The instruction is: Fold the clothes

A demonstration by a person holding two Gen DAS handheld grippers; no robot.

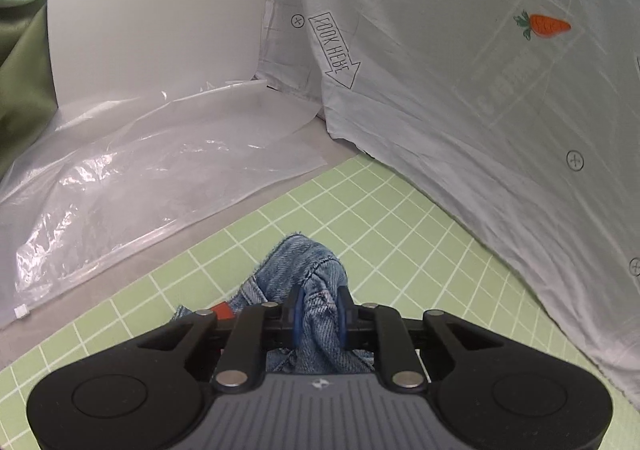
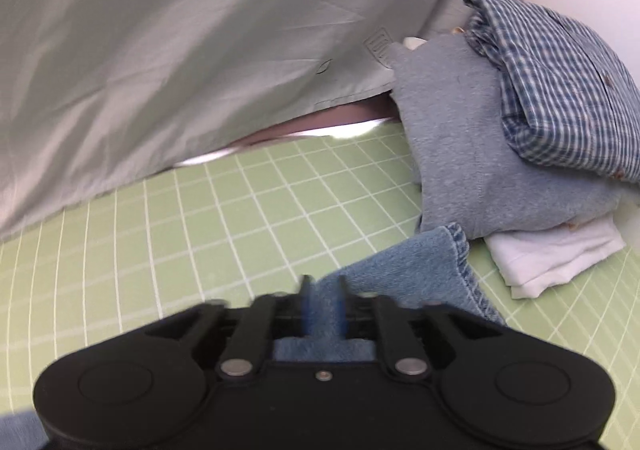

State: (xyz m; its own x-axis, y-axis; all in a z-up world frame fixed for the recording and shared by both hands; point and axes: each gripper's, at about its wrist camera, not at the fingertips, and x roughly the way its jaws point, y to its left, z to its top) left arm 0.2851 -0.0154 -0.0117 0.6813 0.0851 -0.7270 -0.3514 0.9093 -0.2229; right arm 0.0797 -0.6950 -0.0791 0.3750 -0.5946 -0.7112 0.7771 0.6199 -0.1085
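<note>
A blue denim garment (image 1: 292,262) lies bunched on the green grid mat (image 1: 400,218). In the left wrist view my left gripper (image 1: 320,310) is shut on a fold of it, and the cloth fills the gap between the blue pads. A small red tag shows just left of the fingers. In the right wrist view a hemmed edge of the denim garment (image 2: 420,262) trails to the right over the mat (image 2: 240,202). My right gripper (image 2: 324,306), blurred, has denim pinched between its narrow jaws.
A pale shirt with a carrot patch (image 1: 480,90) hangs over the mat's far side, also the pale shirt (image 2: 180,50) on the right view. A crinkled clear plastic bag (image 1: 140,170) and white board (image 1: 160,10) lie left. Folded grey top (image 2: 460,130), checked shirt (image 2: 560,90) and white cloth (image 2: 560,254) are stacked at right.
</note>
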